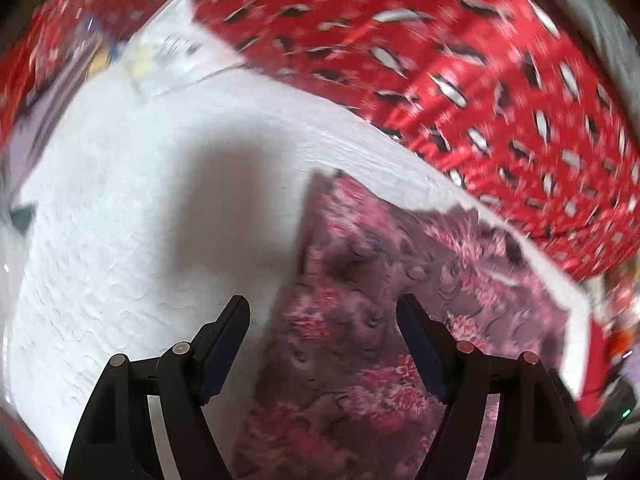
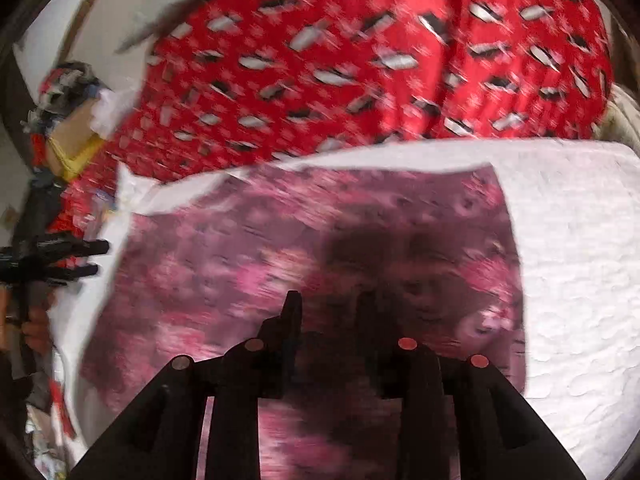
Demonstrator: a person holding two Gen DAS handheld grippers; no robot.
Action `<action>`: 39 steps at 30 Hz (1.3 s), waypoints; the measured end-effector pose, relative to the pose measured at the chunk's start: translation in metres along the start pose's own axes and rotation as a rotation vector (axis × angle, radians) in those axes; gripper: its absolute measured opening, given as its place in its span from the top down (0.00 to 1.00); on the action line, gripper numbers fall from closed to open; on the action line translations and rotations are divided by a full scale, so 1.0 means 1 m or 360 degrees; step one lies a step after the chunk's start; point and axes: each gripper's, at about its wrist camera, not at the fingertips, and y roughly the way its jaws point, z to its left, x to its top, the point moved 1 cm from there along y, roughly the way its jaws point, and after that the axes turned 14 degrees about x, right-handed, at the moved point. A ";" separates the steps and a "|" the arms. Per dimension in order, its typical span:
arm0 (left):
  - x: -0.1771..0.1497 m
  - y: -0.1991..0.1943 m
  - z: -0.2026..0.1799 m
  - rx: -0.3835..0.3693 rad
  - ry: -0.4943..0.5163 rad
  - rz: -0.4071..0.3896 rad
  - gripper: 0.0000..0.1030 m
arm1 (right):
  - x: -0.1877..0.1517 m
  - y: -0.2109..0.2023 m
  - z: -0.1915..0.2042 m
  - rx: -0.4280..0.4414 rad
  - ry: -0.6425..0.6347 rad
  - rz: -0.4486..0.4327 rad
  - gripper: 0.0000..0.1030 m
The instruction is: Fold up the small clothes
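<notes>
Pink and purple flowered cloth lies spread flat on a white quilted pad, which serves as the landmark. Beyond the pad's far edge runs a red patterned cover. The right gripper hangs over the cloth near the middle of the pad, its jaws a narrow way apart with nothing between them; blur hides whether the tips touch the fabric. The left gripper stands with jaws wide and empty above the cloth's edge, where flowered fabric meets bare pad. In the right wrist view the left gripper also shows off the pad's left side, held by a hand
</notes>
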 end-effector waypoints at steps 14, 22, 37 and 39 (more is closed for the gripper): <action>-0.031 0.036 0.006 -0.0181 0.0175 0.0314 0.37 | -0.018 0.044 0.005 0.0290 0.0081 0.0014 0.71; -0.041 -0.007 0.000 -0.0300 -0.0013 0.0261 0.87 | -0.018 0.039 0.006 0.0303 0.0100 0.0016 0.71; -0.076 -0.091 -0.102 -0.0555 0.0112 0.0167 0.91 | -0.021 -0.031 -0.025 0.0248 0.0076 -0.0055 0.69; -0.083 -0.087 -0.125 -0.0588 0.0131 0.0187 0.91 | -0.022 -0.041 -0.039 0.0257 0.0120 -0.0086 0.69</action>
